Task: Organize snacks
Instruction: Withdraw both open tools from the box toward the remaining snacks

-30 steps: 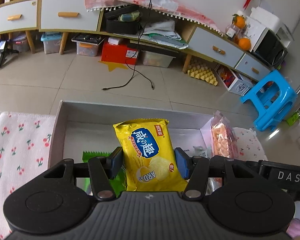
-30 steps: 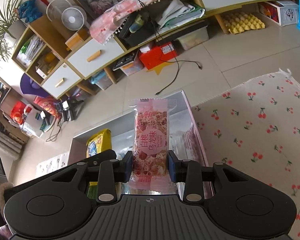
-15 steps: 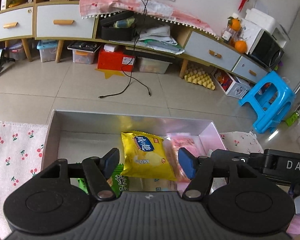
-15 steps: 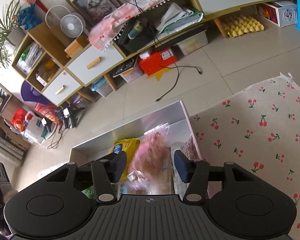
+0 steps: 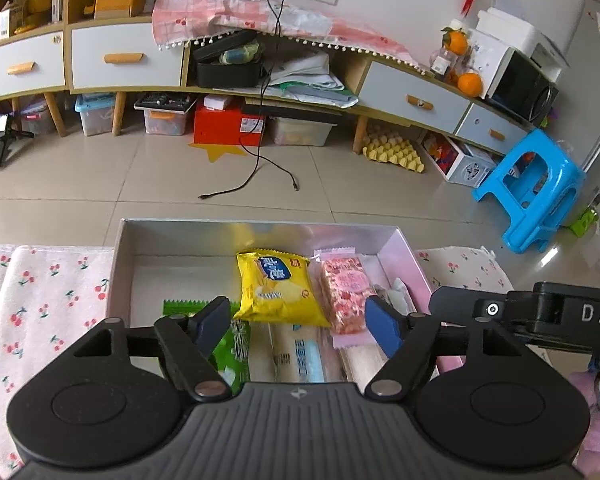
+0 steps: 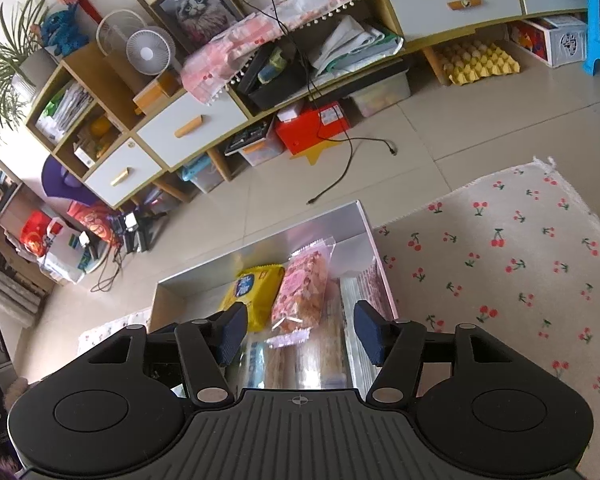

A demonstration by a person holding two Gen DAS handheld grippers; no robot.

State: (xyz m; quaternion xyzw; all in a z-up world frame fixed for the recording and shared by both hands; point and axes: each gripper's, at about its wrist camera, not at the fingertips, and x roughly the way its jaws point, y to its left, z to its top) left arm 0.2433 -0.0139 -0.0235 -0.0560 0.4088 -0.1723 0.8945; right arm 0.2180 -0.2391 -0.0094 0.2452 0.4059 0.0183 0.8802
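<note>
A home living room is indicated: low drawer cabinet [image 5: 124, 60], framed cat picture [image 6: 194, 10], desk fan [image 6: 148, 54], plastic stool [image 5: 534, 186] (blue), tiled floor [image 5: 100, 176].

green packet [image 5: 236, 350] half hidden behind tongs body; white wrappers [image 5: 296, 354] cut off, print illegible

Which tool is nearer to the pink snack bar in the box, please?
Right. The right tool hangs open directly over the pink snack bar; the left tool hangs over the yellow chip bag beside it.
</note>
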